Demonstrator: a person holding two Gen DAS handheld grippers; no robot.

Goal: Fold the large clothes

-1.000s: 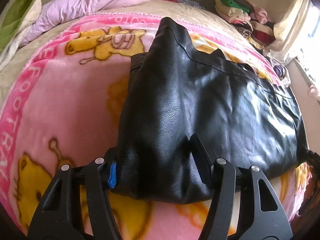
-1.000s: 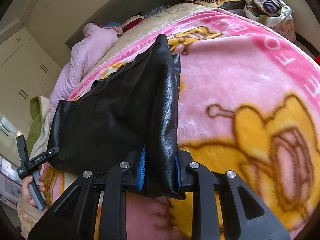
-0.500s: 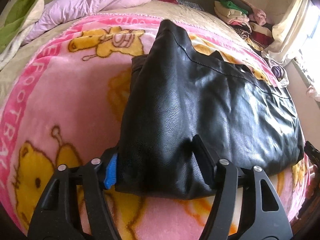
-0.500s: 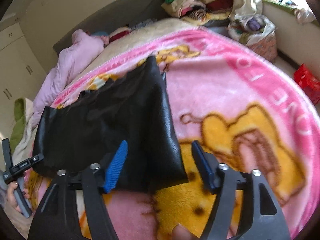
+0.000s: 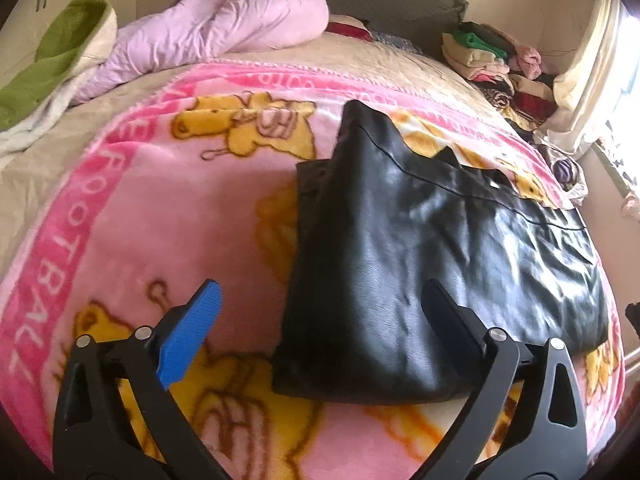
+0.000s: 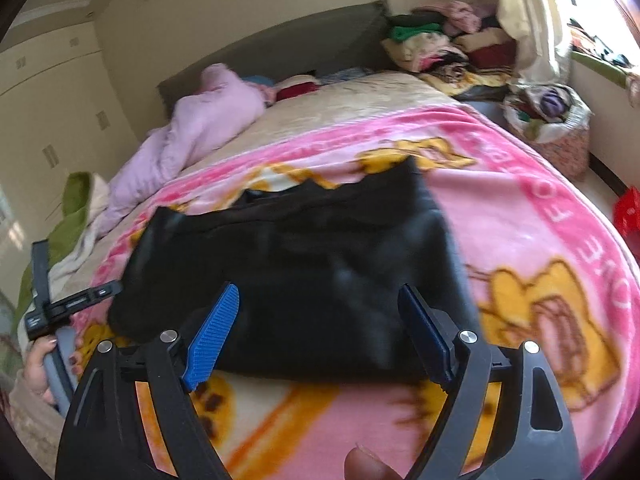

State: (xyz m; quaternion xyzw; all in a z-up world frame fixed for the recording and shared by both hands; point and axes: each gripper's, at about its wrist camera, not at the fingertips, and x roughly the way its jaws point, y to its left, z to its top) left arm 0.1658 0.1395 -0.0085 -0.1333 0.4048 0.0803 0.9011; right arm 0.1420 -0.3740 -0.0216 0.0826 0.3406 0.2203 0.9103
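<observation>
A black leather garment lies folded flat on a pink cartoon blanket on a bed. It also shows in the right wrist view. My left gripper is open and empty, just above the garment's near left corner. My right gripper is open and empty, raised above the garment's near edge. The left gripper also shows at the left edge of the right wrist view, held by a hand.
A lilac quilt and a green-and-white cover lie at the bed's far left. Stacked clothes sit at the far right by the window. A basket of clothes stands beside the bed.
Both grippers have opened and let go of the black garment, then drawn back and up. The garment now rests flat on the blanket.
</observation>
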